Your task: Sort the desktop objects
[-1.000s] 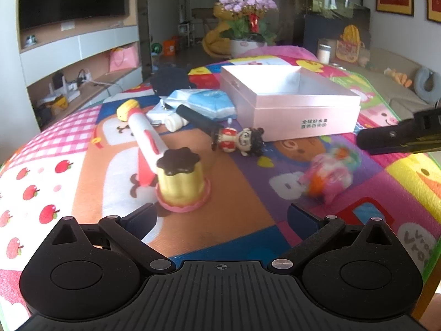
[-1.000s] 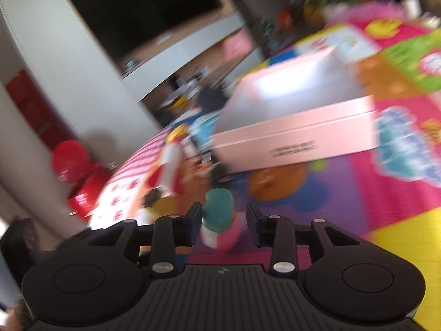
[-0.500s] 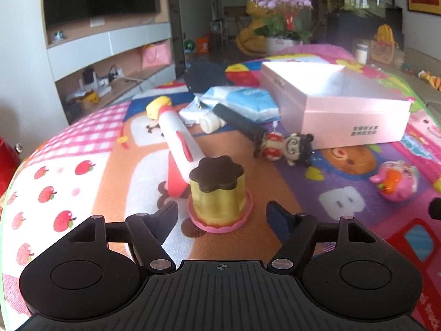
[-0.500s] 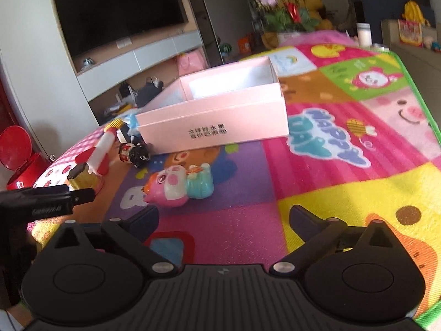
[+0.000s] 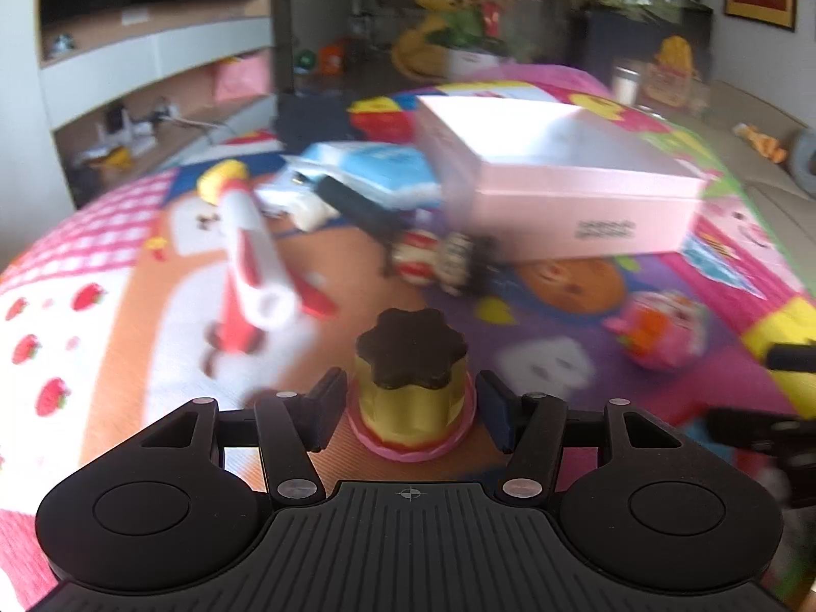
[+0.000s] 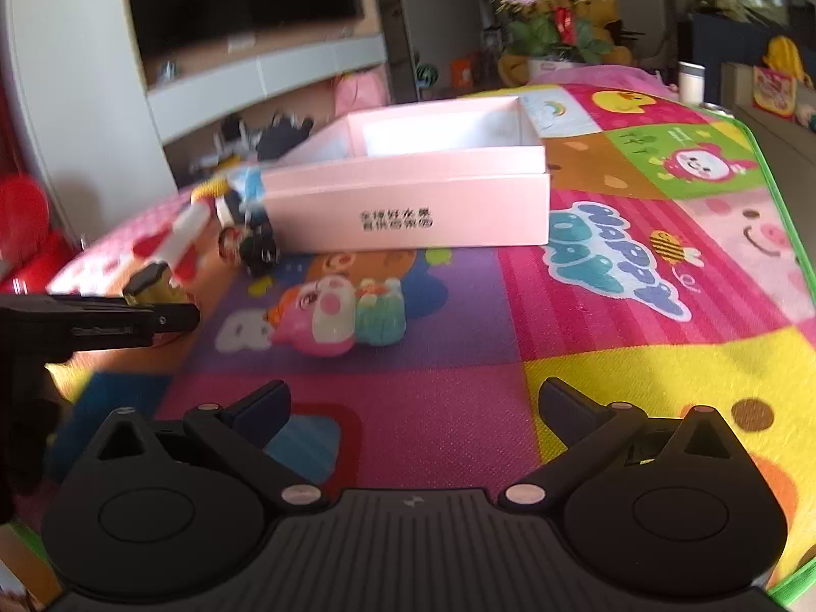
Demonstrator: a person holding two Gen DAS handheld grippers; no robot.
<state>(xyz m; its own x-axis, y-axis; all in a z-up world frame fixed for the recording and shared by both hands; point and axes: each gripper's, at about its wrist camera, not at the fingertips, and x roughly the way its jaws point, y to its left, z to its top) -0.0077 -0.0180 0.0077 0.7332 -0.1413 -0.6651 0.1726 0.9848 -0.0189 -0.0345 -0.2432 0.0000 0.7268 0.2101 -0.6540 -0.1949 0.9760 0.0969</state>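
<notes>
Patterned play mat (image 6: 637,367) covering the work surface, with an open pink box (image 6: 408,204) lying on it, its interior empty as far as the right wrist view shows. Left gripper (image 5: 410,410): jaws have just been closing and now flank the pudding-shaped toy (image 5: 412,382), a yellow body with dark scalloped top on a pink base that stands upright on the mat; narrow gaps show on both sides, so the pads do not yet press it. Right gripper (image 6: 413,408): jaws spread wide with only bare mat between them. Pink pig-like toy (image 6: 336,319) lies on its side ahead of the right gripper, between it and the box, well clear of the jaws. Beyond the pudding toy lie a red-and-white tube-shaped toy (image 5: 250,260) and a small dark-haired doll figure (image 5: 443,260), the latter close against the box front. A blue-and-white packet (image 5: 377,168) and a dark stick-like item (image 5: 357,209) lie left of the box; motion blur obscures their detail.
</notes>
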